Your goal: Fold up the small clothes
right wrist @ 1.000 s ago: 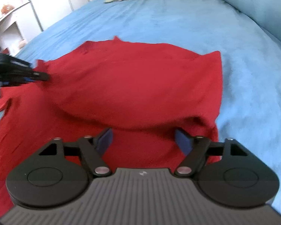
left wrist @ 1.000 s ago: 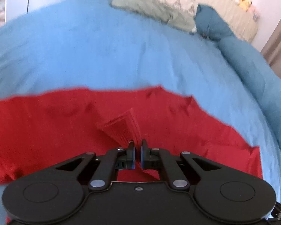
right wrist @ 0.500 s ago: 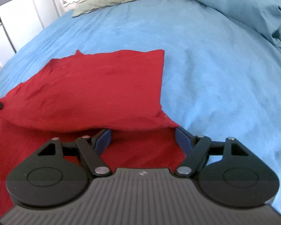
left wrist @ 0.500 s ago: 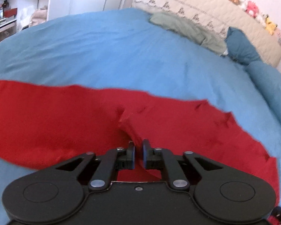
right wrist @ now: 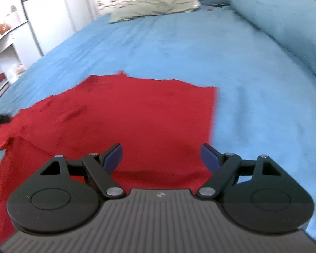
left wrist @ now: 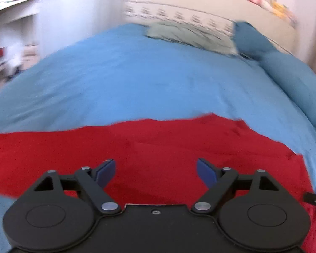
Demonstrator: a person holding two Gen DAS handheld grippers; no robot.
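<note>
The red garment (right wrist: 137, 122) lies flat on the blue bed cover (right wrist: 252, 84), folded over itself. The left tongs (left wrist: 155, 171) are opening wide above the cloth and nothing is between their blue pads. The right tongs (right wrist: 161, 158) are also opening wide and hold nothing. A green pillow (right wrist: 153, 9) lies at the head of the bed.

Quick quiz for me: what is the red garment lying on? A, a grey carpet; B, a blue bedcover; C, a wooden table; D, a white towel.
B: the red garment lies spread on the blue bedcover, with blue fabric showing past its far and right edges and pillows at the head of the bed.
</note>
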